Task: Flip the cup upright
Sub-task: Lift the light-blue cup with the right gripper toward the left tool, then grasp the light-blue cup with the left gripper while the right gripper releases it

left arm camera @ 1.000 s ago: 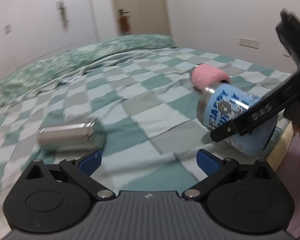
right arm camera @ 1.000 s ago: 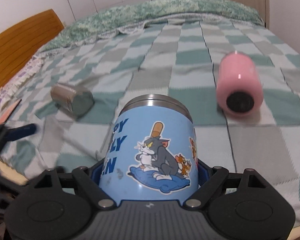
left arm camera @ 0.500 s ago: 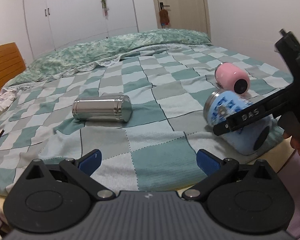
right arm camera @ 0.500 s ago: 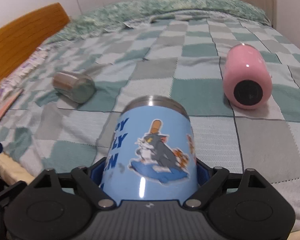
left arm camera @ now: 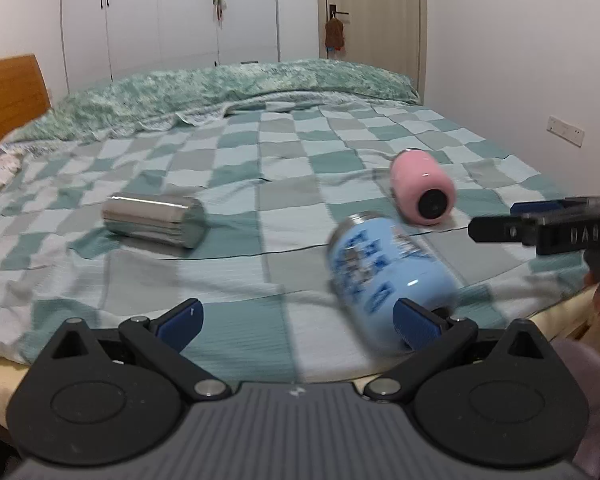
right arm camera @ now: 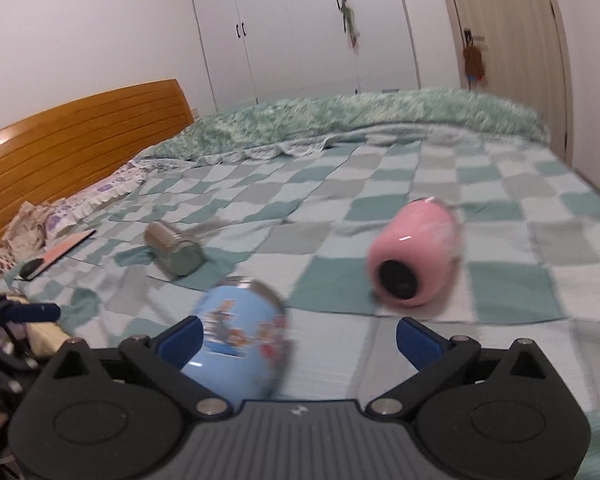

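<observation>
A blue cartoon cup (left arm camera: 384, 276) lies tilted on its side near the bed's front edge, blurred; in the right wrist view the cup (right arm camera: 240, 336) sits close to the left finger. A pink cup (left arm camera: 422, 192) (right arm camera: 414, 256) lies on its side behind it, base toward me. A steel cup (left arm camera: 156, 220) (right arm camera: 174, 250) lies on its side at left. My right gripper (right arm camera: 298, 338) is open, free of the blue cup; it shows from the side in the left wrist view (left arm camera: 540, 224). My left gripper (left arm camera: 296, 320) is open and empty.
The cups lie on a green checked blanket (left arm camera: 236, 160) on a bed with a wooden headboard (right arm camera: 72, 136). A rumpled quilt (left arm camera: 240, 88) lies at the back. A phone and a card (right arm camera: 56, 258) lie near the pillow. White wardrobes and walls stand behind.
My right gripper has opened and let go of the blue cup, which now lies tilted on the blanket. The right gripper has drawn back and risen. The left view has shifted.
</observation>
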The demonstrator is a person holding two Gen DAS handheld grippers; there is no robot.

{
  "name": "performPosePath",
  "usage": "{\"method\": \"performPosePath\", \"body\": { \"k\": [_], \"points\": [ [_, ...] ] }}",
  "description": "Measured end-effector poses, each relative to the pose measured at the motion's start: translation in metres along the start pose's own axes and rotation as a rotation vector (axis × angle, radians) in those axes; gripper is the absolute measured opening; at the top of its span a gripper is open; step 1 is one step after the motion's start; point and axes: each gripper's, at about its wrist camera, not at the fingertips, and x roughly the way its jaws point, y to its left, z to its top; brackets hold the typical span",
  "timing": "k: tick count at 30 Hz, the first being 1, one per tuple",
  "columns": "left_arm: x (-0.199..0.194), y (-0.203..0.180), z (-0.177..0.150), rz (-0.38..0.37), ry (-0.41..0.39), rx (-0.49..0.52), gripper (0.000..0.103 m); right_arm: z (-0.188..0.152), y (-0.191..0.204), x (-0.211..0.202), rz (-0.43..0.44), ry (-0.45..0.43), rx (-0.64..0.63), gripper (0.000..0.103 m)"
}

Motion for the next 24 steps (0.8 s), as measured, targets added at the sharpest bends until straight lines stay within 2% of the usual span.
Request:
{"method": "performPosePath", "body": {
  "k": [4,10,15,20,22,24],
  "points": [
    [0.015,-0.025,0.014,-0.025,0.055,-0.023,0.103,-0.007,-0.023,-0.004,-0.014,-0.023,-0.052,0.103],
    [0.053,-0.048,0.042,-0.009,0.159,-0.079,0.103,-0.015,-0.039,0.002,-0.016,-0.050,-0.116,0.103],
    [0.096,-0.058,0.059,0.027,0.303,-0.147,0.103,-0.015,-0.054,0.010,0.006,-0.052,-0.127,0.103],
    [0.125,-0.059,0.066,0.089,0.368,-0.195,0.103,-0.016,-0.067,0.020,0.018,-0.043,-0.127,0.103],
    [0.135,-0.059,0.065,0.083,0.397,-0.221,0.103,-0.016,-0.069,0.026,0.028,-0.034,-0.126,0.103],
    [0.144,-0.062,0.061,0.079,0.448,-0.236,0.092,-0.015,-0.069,0.031,0.035,-0.029,-0.129,0.103]
  ]
}}
